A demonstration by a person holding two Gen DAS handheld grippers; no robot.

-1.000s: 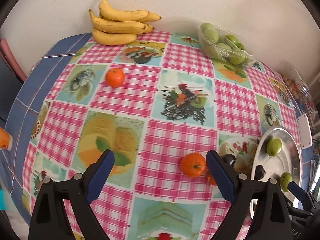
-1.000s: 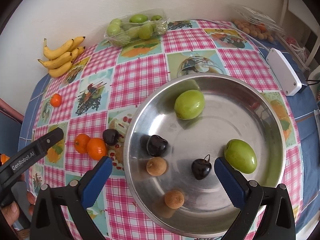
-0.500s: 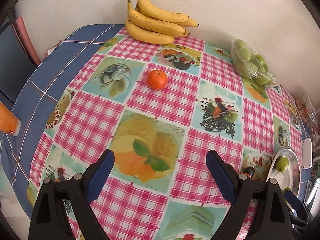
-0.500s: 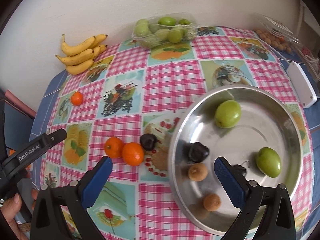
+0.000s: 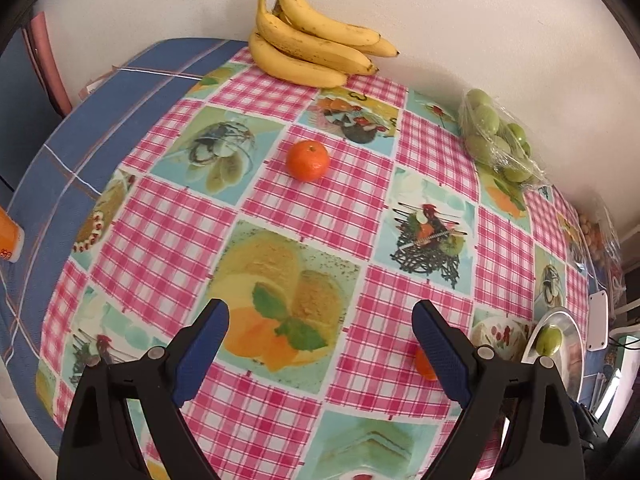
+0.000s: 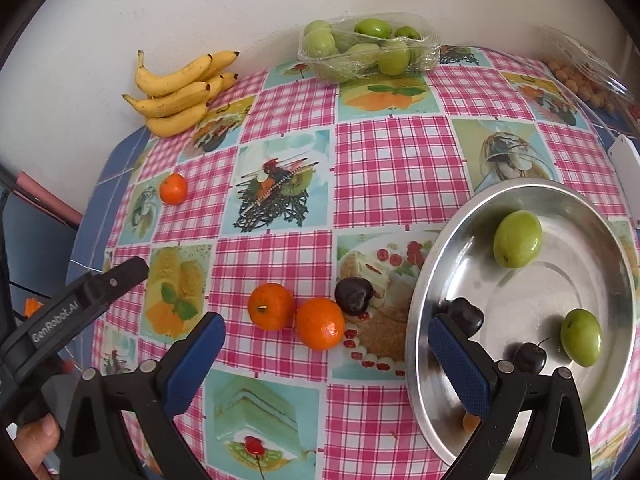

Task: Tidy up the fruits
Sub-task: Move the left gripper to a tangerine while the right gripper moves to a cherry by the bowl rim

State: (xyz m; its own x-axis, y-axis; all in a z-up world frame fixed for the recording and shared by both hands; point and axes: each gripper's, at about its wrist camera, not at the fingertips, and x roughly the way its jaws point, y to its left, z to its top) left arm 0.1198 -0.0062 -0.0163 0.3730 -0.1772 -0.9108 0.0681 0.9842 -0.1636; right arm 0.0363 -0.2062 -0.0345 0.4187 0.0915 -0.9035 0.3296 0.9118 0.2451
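While the checked desk [image 6: 400,168] carries everything, the steel plate [image 6: 600,420] at its right holds two green fruits and dark cherries; bananas [image 6: 180,88] lie by the wall; two tangerines [image 6: 296,316] touch beside the plate, a third [image 5: 308,160] well apart; both the left gripper [image 5: 320,340] and right gripper [image 6: 326,354] have fingers spread, empty.

Between the jaws of the right gripper [image 6: 326,346] two tangerines [image 6: 296,317] are found touching, with a cherry [image 6: 353,295] just beyond them. The metal plate [image 6: 416,360] is set around the right jaw, two plums [image 6: 517,239] lying in it. Beyond the left gripper [image 5: 320,338] a lone tangerine [image 5: 308,160] is placed; bananas [image 5: 316,50] are laid farther behind, against the wall.
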